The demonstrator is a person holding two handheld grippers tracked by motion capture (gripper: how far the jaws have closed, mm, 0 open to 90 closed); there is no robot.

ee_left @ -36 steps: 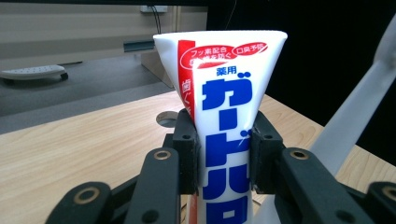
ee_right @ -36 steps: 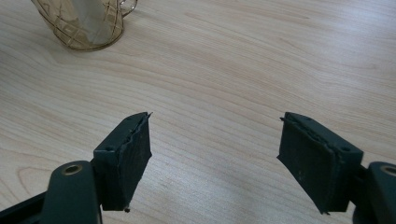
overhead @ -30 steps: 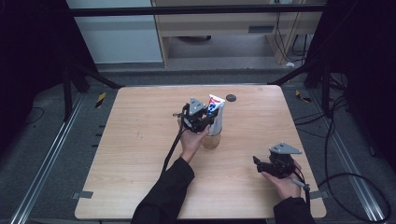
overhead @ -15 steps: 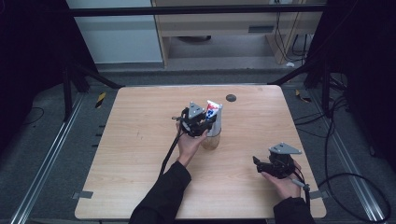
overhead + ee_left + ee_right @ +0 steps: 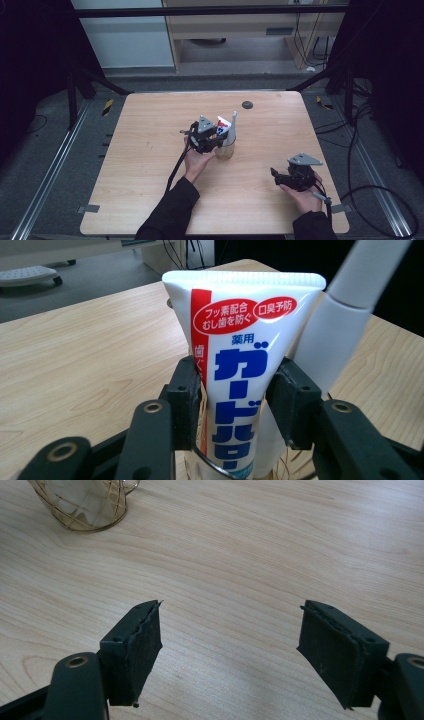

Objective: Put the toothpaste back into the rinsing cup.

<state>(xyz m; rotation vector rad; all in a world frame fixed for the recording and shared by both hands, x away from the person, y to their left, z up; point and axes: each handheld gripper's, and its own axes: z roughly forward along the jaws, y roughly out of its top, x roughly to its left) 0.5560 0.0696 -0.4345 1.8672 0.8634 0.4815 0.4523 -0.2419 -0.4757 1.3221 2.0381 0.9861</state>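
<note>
A: Left tool [image 5: 216, 137] first. State?

B: Jaws sit either side of the tube [image 5: 240, 385], and they have just been opening. In the left tool view the pads stand right at the tube's edges. I can't tell if they press on it or have let go.

A: Where's the tube?

B: Straight ahead of the left tool, between its jaws, upright in the wire cup [image 5: 225, 150]. Its crimped end is up and its lower end is down inside the cup. Red and blue print faces the tool.

A: Anything else in the cup?

B: A white toothbrush [image 5: 345, 305], just right of the tube as the left tool sees it. It leans away to the upper right, and its lower part is behind the right jaw.

A: The cup itself?

B: Gold wire, on the table [image 5: 150, 150], directly under the left tool's tips. The left hand [image 5: 197, 162] holds that tool from behind.

A: Right tool [image 5: 280, 177]?

B: Open, jaws wide apart, nothing between them, just bare wood below. It's well apart from the cup. In the right tool view the cup [image 5: 85, 505] sits far ahead and off to the left. The right hand [image 5: 302, 195] rests low near the table edge.
</note>
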